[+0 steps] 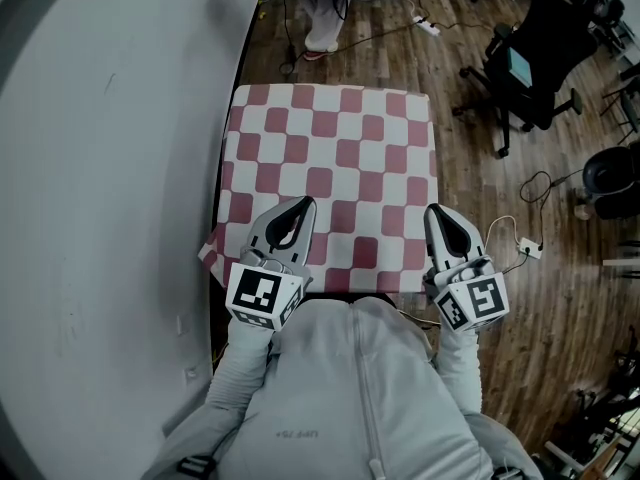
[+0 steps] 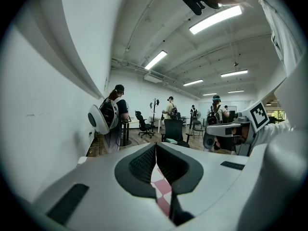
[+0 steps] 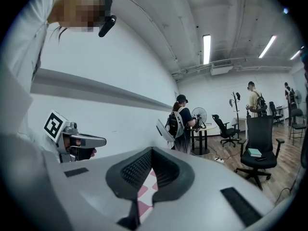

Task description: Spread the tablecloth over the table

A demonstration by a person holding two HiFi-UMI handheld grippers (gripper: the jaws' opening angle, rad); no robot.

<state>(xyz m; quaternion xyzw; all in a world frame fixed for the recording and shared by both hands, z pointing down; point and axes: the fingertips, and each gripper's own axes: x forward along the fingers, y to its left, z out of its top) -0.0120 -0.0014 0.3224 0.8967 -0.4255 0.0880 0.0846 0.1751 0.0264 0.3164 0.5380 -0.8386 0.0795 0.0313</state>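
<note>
Room brightly, evenly lit from above by long white ceiling strip lights [image 2: 215, 19]; mild glare noted round nearest. Dark shadow seen left of red-and-white checked tablecloth [image 1: 330, 158], against pale grey wall [image 1: 110, 168]. Gripper views heavily bent by fisheye, corners blacked out; near foreground softened, far room sharper. Head view sharp, edges curved.

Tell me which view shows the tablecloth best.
Head view: nearly all the checkered tablecloth shows from above, lying spread out. The left and right gripper views each catch only a small patch through the jaws.
</note>
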